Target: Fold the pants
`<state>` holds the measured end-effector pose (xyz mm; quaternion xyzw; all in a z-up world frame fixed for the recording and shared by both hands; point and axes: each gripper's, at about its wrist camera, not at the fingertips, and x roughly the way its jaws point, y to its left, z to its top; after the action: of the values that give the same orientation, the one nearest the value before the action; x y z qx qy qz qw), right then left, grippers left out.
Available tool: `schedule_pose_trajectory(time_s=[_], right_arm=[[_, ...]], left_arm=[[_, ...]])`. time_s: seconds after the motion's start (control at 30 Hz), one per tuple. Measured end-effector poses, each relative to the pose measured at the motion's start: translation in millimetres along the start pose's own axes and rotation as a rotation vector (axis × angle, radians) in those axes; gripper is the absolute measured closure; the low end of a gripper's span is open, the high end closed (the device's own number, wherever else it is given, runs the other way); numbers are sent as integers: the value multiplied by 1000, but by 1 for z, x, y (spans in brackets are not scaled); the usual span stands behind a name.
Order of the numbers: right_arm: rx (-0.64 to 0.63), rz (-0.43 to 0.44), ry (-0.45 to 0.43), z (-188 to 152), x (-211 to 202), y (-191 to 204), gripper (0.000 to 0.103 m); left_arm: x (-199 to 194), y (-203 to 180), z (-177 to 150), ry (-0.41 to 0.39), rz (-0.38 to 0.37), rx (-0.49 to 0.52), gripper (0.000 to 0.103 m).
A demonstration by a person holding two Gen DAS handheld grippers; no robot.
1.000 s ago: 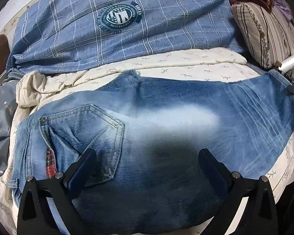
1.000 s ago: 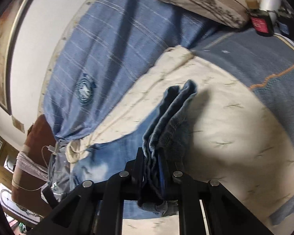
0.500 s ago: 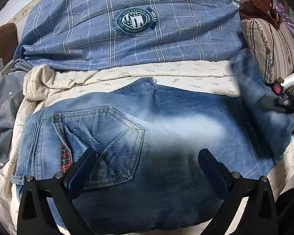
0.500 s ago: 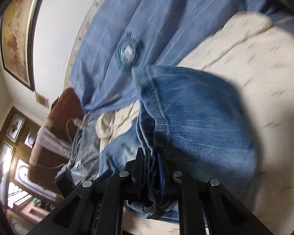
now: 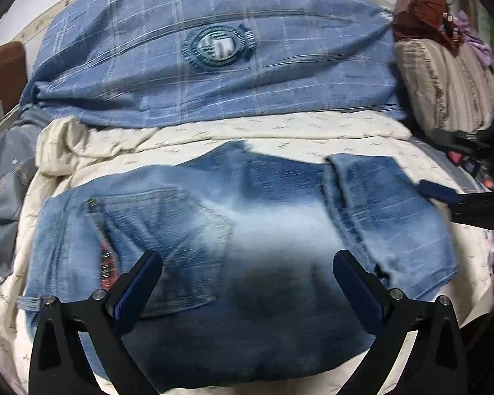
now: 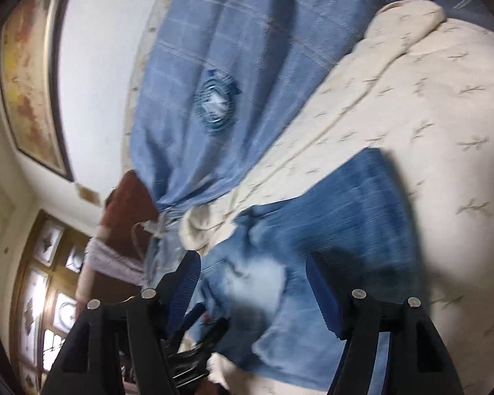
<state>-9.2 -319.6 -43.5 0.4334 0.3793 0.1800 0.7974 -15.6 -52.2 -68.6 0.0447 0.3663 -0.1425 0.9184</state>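
Observation:
Faded blue jeans [image 5: 247,217] lie flat on the cream sheet, back pocket [image 5: 168,230] up at the left. Their leg end [image 5: 388,210] is folded back over the right part of the jeans. My left gripper [image 5: 247,263] hovers open just above the jeans' near part, with nothing held. My right gripper [image 6: 252,263] has its jaws opening; denim [image 6: 345,217] lies under and beyond them, and the pads do not press it. From the left wrist view, one of its blue pads [image 5: 439,192] shows at the right edge beside the folded leg end.
A blue plaid quilt [image 5: 214,75] with a round badge is piled behind the jeans. A striped pillow [image 5: 444,85] sits at the far right, grey bedding [image 5: 3,177] at the left. The cream sheet [image 5: 280,131] shows around the jeans. A framed picture [image 6: 26,75] hangs on the wall.
My right gripper swung the leg end over from the right, laid it on the jeans and opened off it. The left gripper stayed open over the jeans.

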Motion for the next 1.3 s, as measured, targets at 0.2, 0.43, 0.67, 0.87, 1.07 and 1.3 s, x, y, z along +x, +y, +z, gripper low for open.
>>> schedule_pose_trajectory(time_s=[0.2,0.43,0.67,0.87,1.07,1.3], right_arm=[[18,5,19,17,22,3,33],[97,-56,162,35,83,-19,34],[63,85,115,37,73,0,33],[53,105,186,24,97,12,33],[-8,50,235,12,121,15,33],[-104,132,265,-6,90,35,33]], left_arm=[[6,-38,-2,4,-70,95,0],[29,-44,-8,110,-66,127,0],[29,-22,-3,126,-63,53,0],[7,-12,-3,37,-21,53,0],[-12,13,-2,-16,59,2,0],[-71,91,0,-78,168,-199,0]])
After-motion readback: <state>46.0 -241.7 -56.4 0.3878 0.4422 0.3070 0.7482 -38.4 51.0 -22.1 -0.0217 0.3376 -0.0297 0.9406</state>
